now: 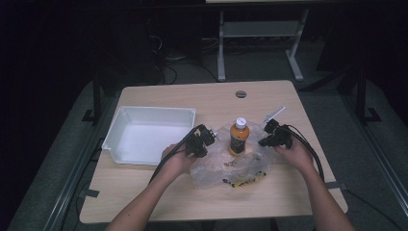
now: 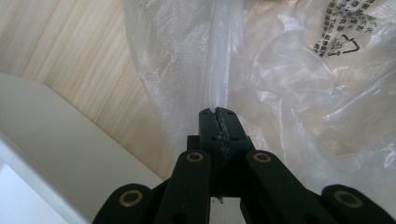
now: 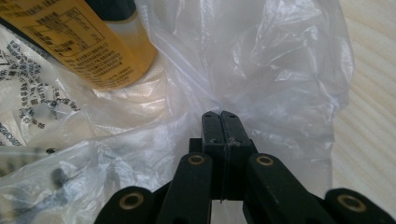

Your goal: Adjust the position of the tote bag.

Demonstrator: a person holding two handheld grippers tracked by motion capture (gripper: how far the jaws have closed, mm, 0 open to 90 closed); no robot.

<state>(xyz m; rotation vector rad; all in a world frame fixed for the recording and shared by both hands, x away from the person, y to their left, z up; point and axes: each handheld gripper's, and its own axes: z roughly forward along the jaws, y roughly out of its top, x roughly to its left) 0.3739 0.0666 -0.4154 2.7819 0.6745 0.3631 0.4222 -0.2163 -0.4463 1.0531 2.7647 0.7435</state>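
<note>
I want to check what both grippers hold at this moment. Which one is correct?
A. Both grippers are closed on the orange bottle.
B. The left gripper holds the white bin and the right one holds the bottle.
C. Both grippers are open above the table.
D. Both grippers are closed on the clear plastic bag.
D: the left gripper and the right gripper each have their jaws shut on a fold of the clear plastic bag, while the orange bottle stands untouched between them.
</note>
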